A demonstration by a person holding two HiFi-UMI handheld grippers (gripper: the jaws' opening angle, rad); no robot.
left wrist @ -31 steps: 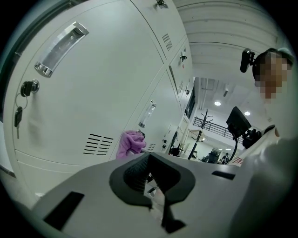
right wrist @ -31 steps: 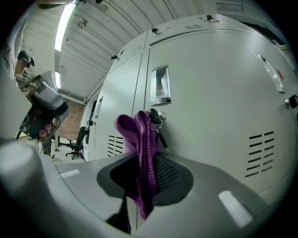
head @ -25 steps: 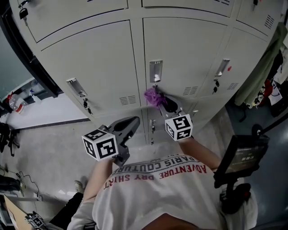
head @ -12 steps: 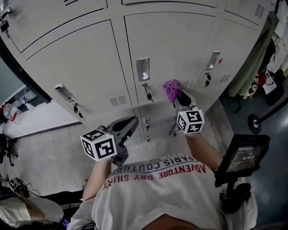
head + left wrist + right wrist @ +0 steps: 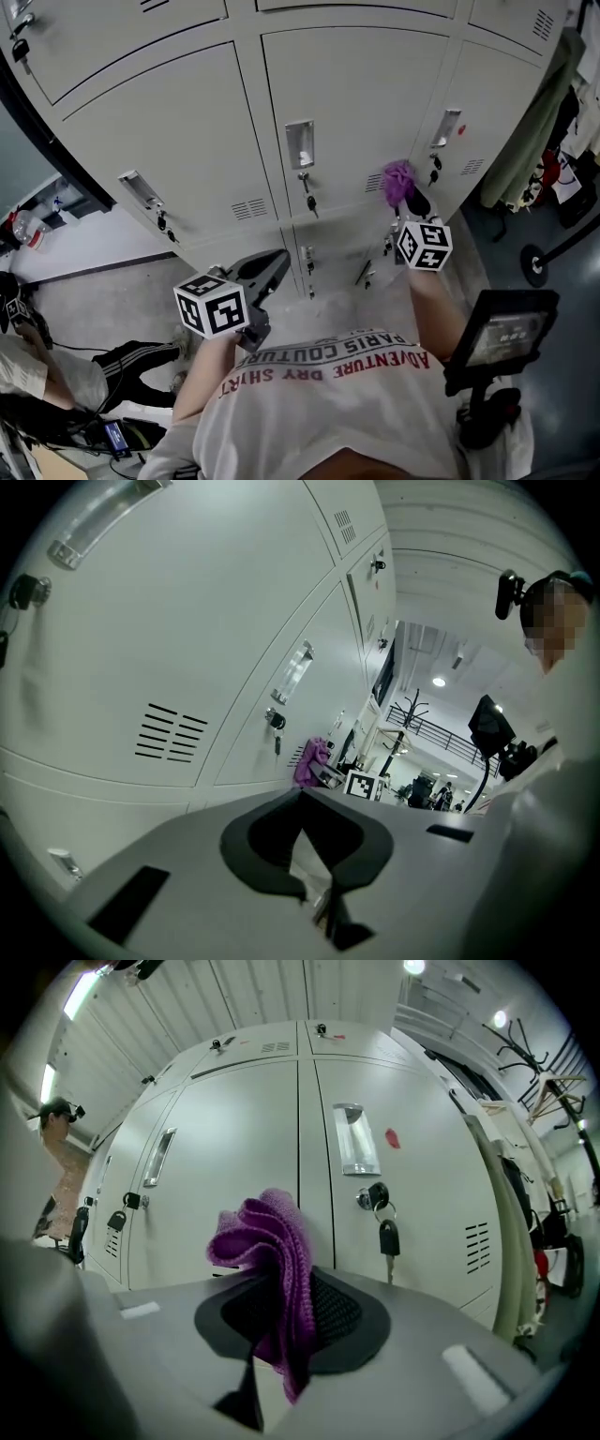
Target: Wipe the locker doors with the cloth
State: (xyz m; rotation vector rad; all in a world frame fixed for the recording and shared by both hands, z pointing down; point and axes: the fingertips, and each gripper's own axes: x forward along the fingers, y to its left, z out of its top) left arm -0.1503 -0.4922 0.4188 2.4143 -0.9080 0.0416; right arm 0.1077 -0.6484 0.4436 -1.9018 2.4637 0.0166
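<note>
The pale grey metal locker doors point(image 5: 356, 103) fill the upper half of the head view. Across them the right gripper point(image 5: 411, 201) has slid toward 3 o'clock. A second ago it sat just under the middle door's recessed steel handle point(image 5: 299, 143). Now it is at that door's right edge, with the next door's handle point(image 5: 446, 125) near it at 1 o'clock. I read this as a sideways wiping stroke under way, with the middle door's lower band covered and the right-hand door next. Whether the fabric actually presses on the metal is hard to tell from these angles; it looks at or just off the panel.

The left gripper point(image 5: 274, 262) has stayed low, at 7 o'clock of the right one, jaws together on nothing and well apart from the doors.

The small purple knitted cloth point(image 5: 270, 1260) is pinched between the right gripper's jaws. It is bunched into upright folds that stand out past the tips, and a tail hangs below. A dark key on a ring point(image 5: 385, 1237) hangs at 3 o'clock of it.
</note>
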